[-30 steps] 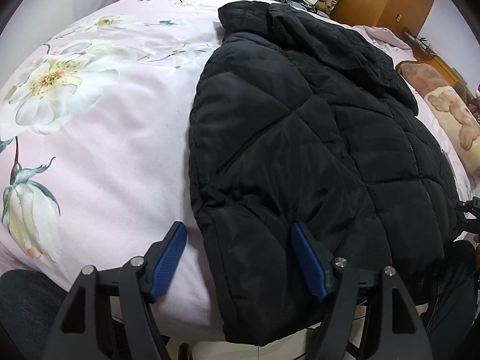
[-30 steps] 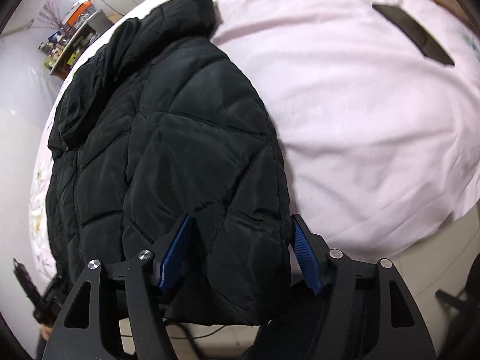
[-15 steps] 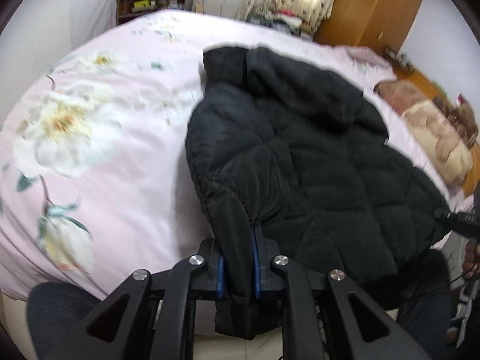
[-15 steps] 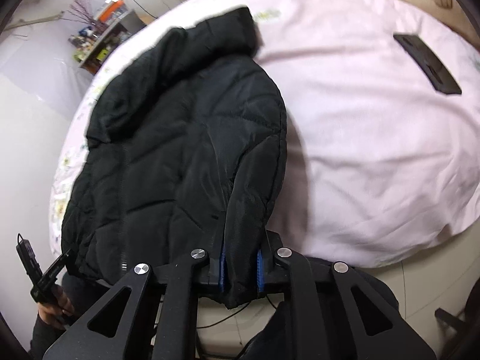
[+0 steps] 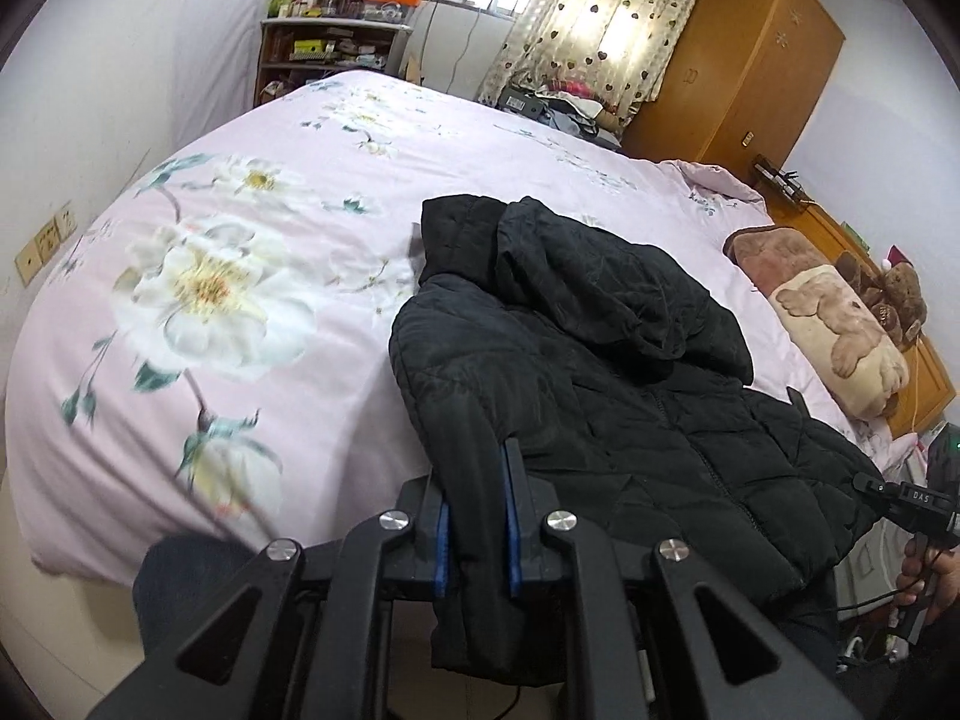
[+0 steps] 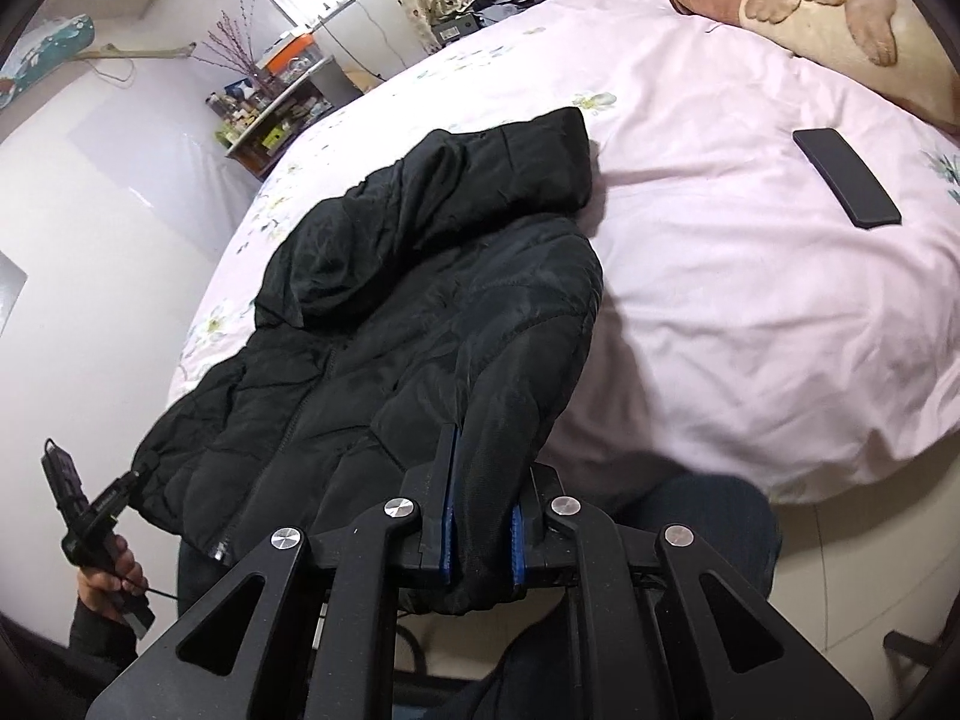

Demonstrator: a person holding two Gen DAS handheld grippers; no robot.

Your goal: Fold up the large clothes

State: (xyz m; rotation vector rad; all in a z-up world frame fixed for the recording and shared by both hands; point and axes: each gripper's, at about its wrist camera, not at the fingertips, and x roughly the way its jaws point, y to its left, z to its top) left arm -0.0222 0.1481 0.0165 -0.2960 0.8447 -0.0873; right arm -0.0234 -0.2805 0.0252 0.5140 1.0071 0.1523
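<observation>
Jacket [image 5: 600, 372] hem is clamped by both the left gripper [image 5: 477, 522] and right gripper [image 6: 483, 528]; only the right view shows a phone [image 6: 846, 177].

The jacket [image 5: 600, 396] is showing as black quilted cloth, puffy, with a faint sheen along its stitched panels. The sheet [image 5: 252, 312] is looking like smooth matt pink cloth printed with pale flowers. The left gripper [image 5: 474, 516] and right gripper [image 6: 483, 525] are showing matt black plastic arms, bright metal screw heads and blue ribbed pads. The wardrobe [image 5: 744, 60] is gleaming as glossy orange wood. The pillow [image 5: 834, 324] is looking plush and fuzzy. The phone [image 6: 846, 177] is lying dark and smooth.
</observation>
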